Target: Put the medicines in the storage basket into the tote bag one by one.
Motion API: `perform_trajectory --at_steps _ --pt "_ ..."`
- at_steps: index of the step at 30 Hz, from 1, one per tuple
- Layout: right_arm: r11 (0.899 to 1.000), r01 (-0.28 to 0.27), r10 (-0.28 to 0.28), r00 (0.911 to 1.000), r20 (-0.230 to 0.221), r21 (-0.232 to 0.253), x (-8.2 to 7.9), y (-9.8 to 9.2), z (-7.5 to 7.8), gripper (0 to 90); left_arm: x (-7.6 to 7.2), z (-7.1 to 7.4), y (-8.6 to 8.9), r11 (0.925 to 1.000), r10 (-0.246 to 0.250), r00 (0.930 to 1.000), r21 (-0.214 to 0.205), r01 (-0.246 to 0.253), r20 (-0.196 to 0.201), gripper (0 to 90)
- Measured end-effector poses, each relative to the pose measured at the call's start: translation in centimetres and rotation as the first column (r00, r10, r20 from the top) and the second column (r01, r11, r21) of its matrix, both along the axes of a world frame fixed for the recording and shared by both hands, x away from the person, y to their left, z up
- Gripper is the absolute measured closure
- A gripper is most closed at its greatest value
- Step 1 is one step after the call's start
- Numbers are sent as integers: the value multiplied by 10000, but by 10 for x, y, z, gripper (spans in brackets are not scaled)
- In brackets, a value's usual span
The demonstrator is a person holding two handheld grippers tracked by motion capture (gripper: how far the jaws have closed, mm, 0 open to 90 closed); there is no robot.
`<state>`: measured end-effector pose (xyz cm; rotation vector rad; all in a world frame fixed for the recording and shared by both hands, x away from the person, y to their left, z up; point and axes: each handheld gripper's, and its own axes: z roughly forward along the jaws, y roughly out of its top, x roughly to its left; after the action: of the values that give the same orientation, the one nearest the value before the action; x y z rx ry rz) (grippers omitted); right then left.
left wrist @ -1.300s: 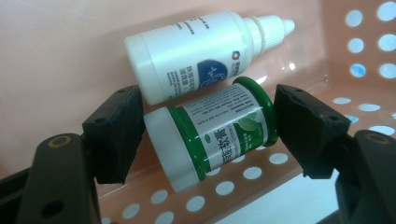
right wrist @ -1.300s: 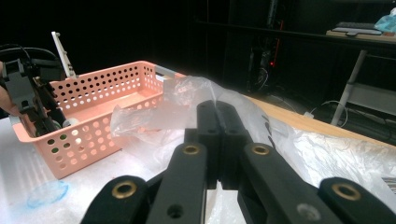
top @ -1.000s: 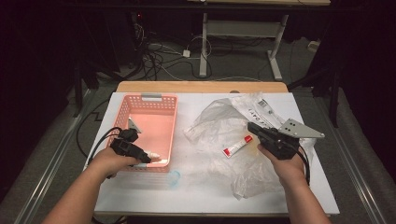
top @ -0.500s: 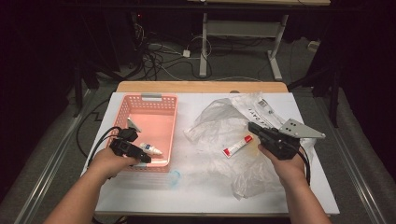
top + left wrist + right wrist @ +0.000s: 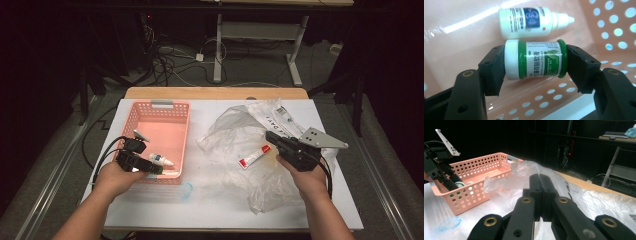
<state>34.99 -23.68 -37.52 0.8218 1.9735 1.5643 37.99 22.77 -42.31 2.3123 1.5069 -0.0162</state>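
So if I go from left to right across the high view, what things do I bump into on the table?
Left gripper → pink basket → white dropper bottle → red-and-white tube → right gripper → its grey plate.

The left claw (image 5: pixel 536 63) has just been closing on the green jar (image 5: pixel 536 59) in the basket (image 5: pixel 176 107).

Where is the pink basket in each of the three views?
High view: pink basket left of centre.
Left gripper view: its floor and perforated wall form the background.
Right gripper view: at left, beside the plastic bag.
Shared landmark: left gripper, fingers just closed further on the green jar inside it.
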Motion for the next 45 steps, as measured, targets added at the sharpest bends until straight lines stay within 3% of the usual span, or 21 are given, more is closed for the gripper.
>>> perform_trajectory --at_steps 11,20,27,35,39,45 --pt "10000 16 -16 10000 -55 -7 1 1 -1 900 -8 7 2 9998 4 9952 -191 15 976 349" --pt "10000 10 -10 10000 -33 6 0 1 -1 900 -17 14 0 9989 49 9774 -471 52 2112 350" --pt "10000 20 -20 10000 -22 -4 0 1 -1 900 -21 14 1 9961 133 9674 -873 91 2528 350" --pt "10000 15 -15 10000 -42 -29 0 1 -1 900 -25 13 -1 9925 234 9489 -1210 157 3148 351" --pt "10000 0 0 10000 -36 -66 1 1 -1 900 -24 10 -3 9923 254 9493 -1231 141 3134 350" --pt "10000 -14 13 10000 -66 -73 1 1 -2 900 -18 9 -4 9933 300 9584 -1152 30 2839 350"
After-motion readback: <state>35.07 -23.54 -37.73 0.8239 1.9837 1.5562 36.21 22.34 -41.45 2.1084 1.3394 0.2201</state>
